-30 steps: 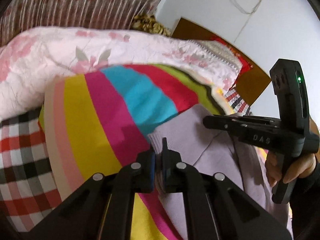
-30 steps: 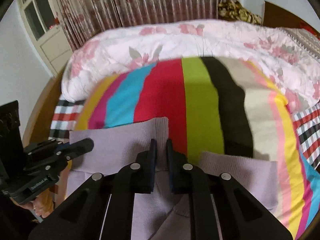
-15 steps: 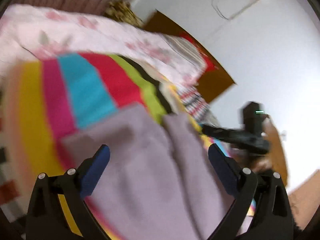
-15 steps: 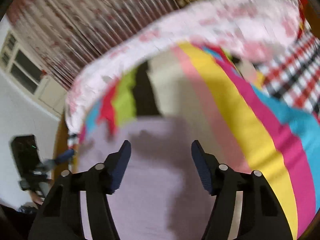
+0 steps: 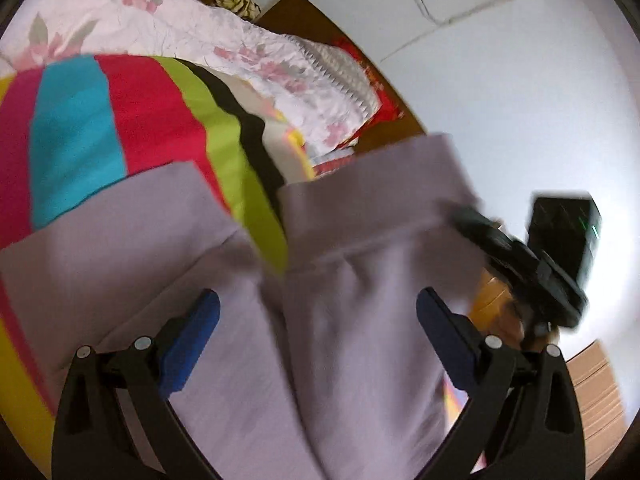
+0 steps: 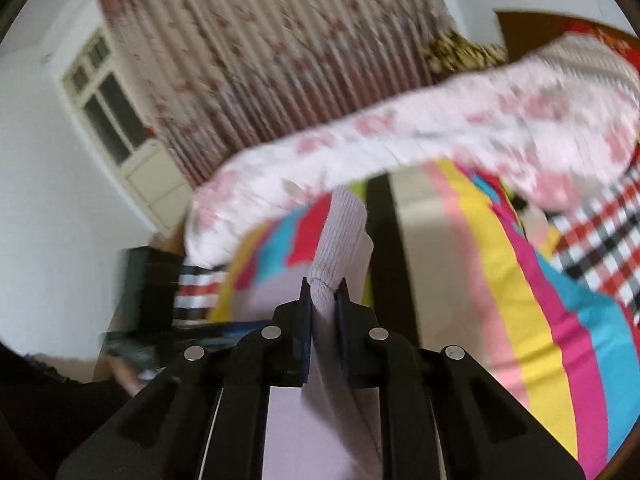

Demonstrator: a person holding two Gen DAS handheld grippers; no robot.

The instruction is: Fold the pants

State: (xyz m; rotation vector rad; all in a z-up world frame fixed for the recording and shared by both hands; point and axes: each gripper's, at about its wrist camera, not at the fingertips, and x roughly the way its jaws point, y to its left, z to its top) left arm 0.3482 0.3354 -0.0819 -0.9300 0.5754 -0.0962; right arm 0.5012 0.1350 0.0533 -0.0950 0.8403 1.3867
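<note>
We see the lilac pants point(image 5: 320, 360) spread on the striped blanket point(image 5: 120, 128) that covers the bed, both legs pointing away from us. One ribbed cuff point(image 6: 340, 236) is raised off the blanket, pinched in our right tool point(image 6: 325, 300), whose blue pads are pressed onto the fabric. Our left tool point(image 5: 318, 320) hangs above the pants with its fingers point(image 5: 192, 336) spread wide, gripping nothing. A floral quilt point(image 6: 440, 136) lies beyond the blanket, below a curtain point(image 6: 280, 52).
</note>
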